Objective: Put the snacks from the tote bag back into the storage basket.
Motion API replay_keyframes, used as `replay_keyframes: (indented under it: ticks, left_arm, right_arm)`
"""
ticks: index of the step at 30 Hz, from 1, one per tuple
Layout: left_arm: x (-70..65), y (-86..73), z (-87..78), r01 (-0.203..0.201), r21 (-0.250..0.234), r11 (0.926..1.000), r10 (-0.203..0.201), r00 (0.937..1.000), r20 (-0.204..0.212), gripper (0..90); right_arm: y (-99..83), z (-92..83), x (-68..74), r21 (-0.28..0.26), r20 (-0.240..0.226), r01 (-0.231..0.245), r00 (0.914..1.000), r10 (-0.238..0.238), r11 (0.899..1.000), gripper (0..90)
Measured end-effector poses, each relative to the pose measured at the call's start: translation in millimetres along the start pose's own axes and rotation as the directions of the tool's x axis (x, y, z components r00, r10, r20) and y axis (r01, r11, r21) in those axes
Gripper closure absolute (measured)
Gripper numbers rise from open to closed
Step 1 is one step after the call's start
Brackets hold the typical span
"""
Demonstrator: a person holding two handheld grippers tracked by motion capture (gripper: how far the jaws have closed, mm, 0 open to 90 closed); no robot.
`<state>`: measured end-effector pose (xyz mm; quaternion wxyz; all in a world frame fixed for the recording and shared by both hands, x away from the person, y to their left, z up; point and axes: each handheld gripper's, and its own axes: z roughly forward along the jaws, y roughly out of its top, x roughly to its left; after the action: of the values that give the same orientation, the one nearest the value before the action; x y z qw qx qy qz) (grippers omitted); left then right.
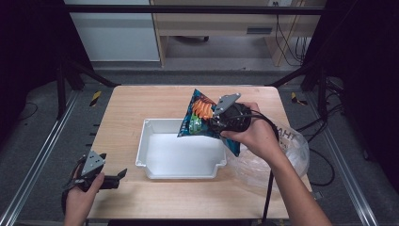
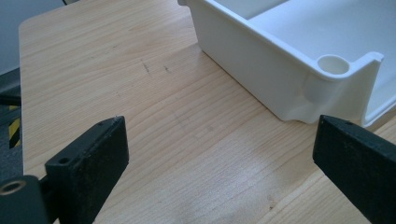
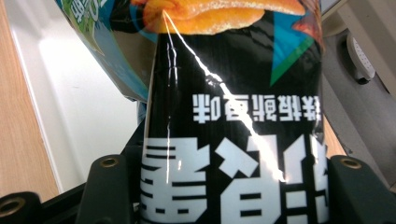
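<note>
done: right claw (image 1: 217, 117) clamps snack bag (image 1: 200, 114), lifted over white tray (image 1: 155, 167) | left: lower, release | left claw (image 1: 116, 177) wide open, empty

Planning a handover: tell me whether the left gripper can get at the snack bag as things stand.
Probably not without moving: the left gripper rests open at the table's near-left edge, the snack bag hangs from the right gripper beyond the white tray.

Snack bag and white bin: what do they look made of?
The snack bag, clamped in the right gripper, looks like thin glossy plastic film: bright creased glare lines cross its print. The white bin looks like rigid moulded plastic, smooth and semi-matt, with rounded corners and a formed rim.
</note>
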<state>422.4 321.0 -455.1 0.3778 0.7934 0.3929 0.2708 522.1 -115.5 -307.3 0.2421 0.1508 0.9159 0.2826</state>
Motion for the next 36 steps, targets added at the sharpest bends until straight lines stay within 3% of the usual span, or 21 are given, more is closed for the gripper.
replay_keyframes:
  ticks: [15,36]
  left_arm:
    - [-2.1,0.8,1.1,-0.008,0.002,1.0,0.008,1.0,0.002,3.1]
    - [0.1,0.8,-0.9,-0.001,-0.006,1.0,0.001,1.0,-0.002,3.1]
  right_arm:
    - [15.0,-12.0,0.9,0.006,0.012,0.025,0.9996,-0.025,1.0,41.8]
    - [32.7,12.3,8.0,0.002,-0.008,0.075,0.9971,-0.075,0.997,41.7]
